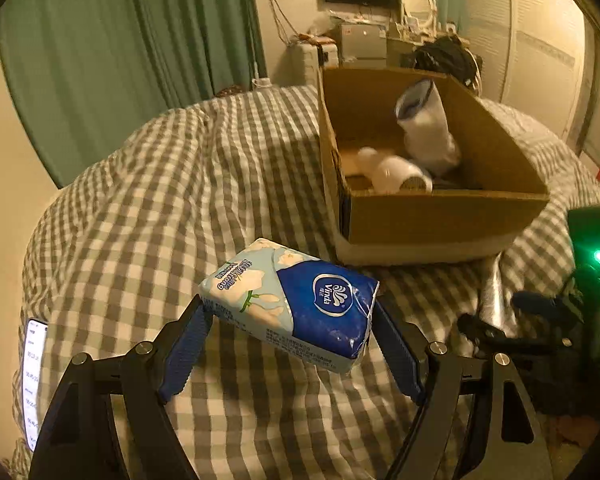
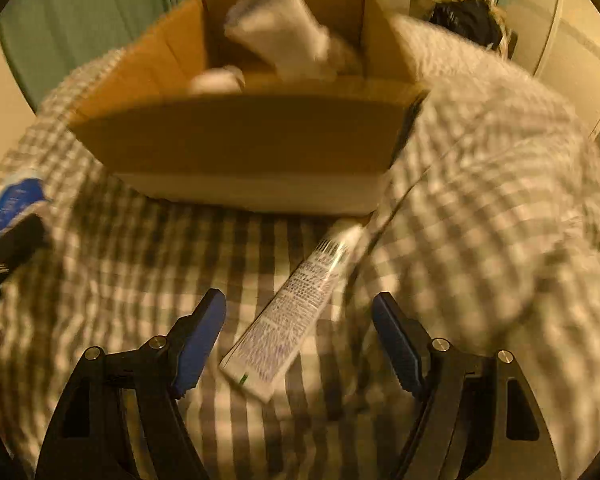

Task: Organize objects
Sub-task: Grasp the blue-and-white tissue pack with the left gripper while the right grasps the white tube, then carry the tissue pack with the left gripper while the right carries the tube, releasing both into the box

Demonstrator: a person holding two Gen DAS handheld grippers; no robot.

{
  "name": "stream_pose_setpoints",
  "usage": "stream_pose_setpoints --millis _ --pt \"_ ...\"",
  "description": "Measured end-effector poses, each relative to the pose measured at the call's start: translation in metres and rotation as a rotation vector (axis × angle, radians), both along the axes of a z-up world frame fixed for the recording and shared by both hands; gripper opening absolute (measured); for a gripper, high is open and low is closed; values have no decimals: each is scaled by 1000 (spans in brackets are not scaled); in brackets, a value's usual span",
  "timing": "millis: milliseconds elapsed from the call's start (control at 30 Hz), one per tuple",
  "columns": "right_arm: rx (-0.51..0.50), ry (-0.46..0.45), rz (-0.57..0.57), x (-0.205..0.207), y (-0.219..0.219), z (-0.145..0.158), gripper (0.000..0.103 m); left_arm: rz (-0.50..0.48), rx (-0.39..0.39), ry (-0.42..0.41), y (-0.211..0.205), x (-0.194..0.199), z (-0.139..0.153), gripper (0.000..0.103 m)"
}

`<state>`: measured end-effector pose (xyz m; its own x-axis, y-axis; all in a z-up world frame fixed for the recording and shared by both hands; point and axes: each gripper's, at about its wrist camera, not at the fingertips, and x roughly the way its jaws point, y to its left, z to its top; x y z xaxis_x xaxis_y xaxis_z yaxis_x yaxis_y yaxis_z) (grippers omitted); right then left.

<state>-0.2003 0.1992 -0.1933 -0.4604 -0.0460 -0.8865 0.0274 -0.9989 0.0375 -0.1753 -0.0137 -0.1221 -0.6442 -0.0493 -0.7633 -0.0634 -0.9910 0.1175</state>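
1. the left tool (image 1: 290, 318) pinches a blue and pale floral plastic-wrapped tissue pack (image 1: 290, 306) between its blue pads, held above the grey and white checked bed cover (image 1: 140, 200).
2. the right tool (image 2: 300, 312) is spread wide, with a white printed squeeze tube (image 2: 292, 312) lying on the cover between its fingers.
3. beyond sits an open brown cardboard box (image 1: 440, 224) holding a white hair dryer (image 1: 396, 176) and a white crumpled bag (image 1: 428, 128).

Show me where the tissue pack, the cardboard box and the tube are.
tissue pack (image 1: 300, 304): left wrist view, on its blue printed top face.
cardboard box (image 1: 440, 224): left wrist view, on its near outer wall.
tube (image 2: 296, 300): right wrist view, on its printed middle.
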Motion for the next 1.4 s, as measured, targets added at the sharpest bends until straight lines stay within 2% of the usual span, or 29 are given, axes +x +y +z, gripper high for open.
stream_pose_setpoints --millis 100,233,367,500,600,867,1000,1267,1400 --pt "66 4 17 -8 -8 -13 75 -5 9 -23 -1 -2 -8 82" --pt "58 3 60 -10 -15 -18 44 -9 16 -36 -3 2 -11 82" --pt "43 18 59 -3 -14 -15 25 -3 30 -45 -4 14 -7 82" --pt "37 24 62 15 -17 -3 21 45 54 -20 -10 32 8 82" --pt "26 70 59 38 -19 16 20 52 69 -4 -14 47 22 82" --pt "-7 211 96 103 -33 81 19 22 85 56 -9 87 67 82" --pt "-4 303 117 126 -30 128 19 -16 97 101 -2 96 96 82" --pt "1 441 184 126 -35 203 19 -66 101 186 11 82 146 82" --pt "7 492 202 115 -34 231 19 -82 121 228 17 66 167 82"
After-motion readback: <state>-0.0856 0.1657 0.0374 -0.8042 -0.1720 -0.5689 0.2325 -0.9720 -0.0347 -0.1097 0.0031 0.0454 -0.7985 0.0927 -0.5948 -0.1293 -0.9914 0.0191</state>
